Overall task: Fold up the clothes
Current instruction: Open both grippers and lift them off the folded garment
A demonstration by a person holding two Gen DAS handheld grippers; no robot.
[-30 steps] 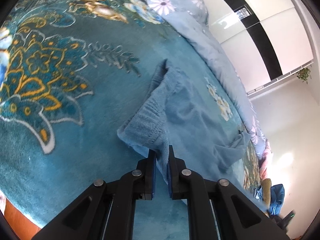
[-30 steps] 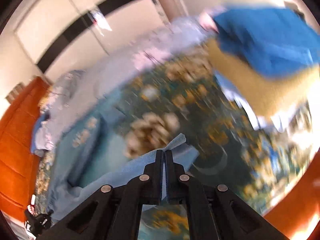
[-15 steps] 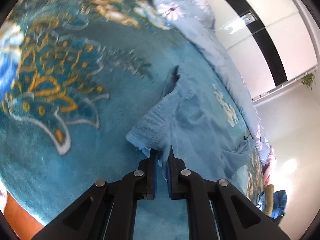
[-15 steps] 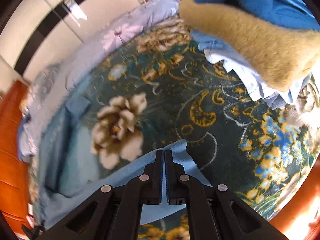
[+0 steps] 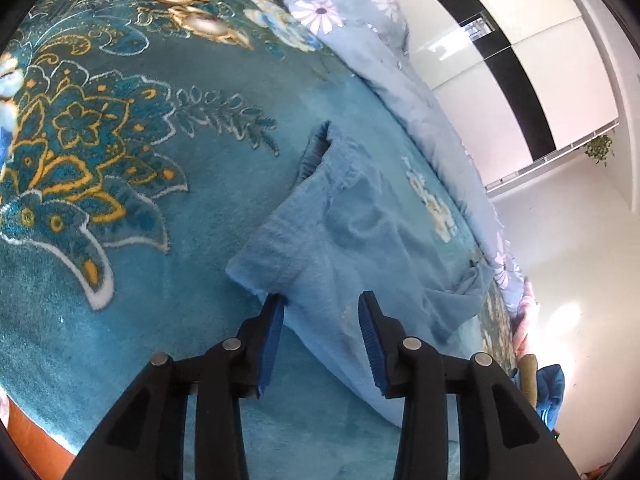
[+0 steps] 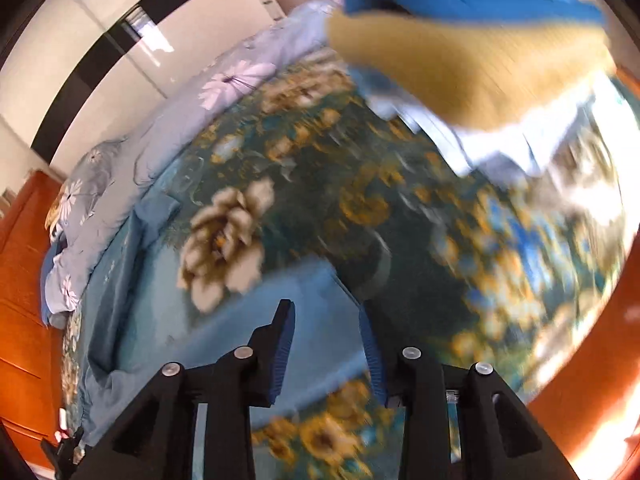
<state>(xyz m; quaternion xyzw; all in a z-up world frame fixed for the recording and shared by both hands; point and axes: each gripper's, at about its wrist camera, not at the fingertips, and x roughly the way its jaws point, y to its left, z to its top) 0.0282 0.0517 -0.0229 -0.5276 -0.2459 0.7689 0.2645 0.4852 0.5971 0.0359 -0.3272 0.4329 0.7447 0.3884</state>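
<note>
Left wrist view looks down on a light blue knit garment (image 5: 360, 240) lying on the plush teal floral blanket (image 5: 120, 160) that covers the bed. The left gripper (image 5: 322, 308) has its blue ribbed fingers (image 5: 272, 336) spread apart over the near hem, released, whereas a second ago they pinched that hem. This view alone shows the garment's ribbed cuff end and a pale flower-print duvet (image 5: 360, 52) along the far edge.

Right wrist view is motion-blurred. The right gripper (image 6: 326, 316) also stands released, fingers (image 6: 282, 344) parted above the garment's smooth flat corner (image 6: 280, 300); earlier they were clenched on it. Only here appear a pile of clothes (image 6: 460, 60), mustard fleece under bright blue, and the orange wooden bed frame (image 6: 24, 280).
</note>
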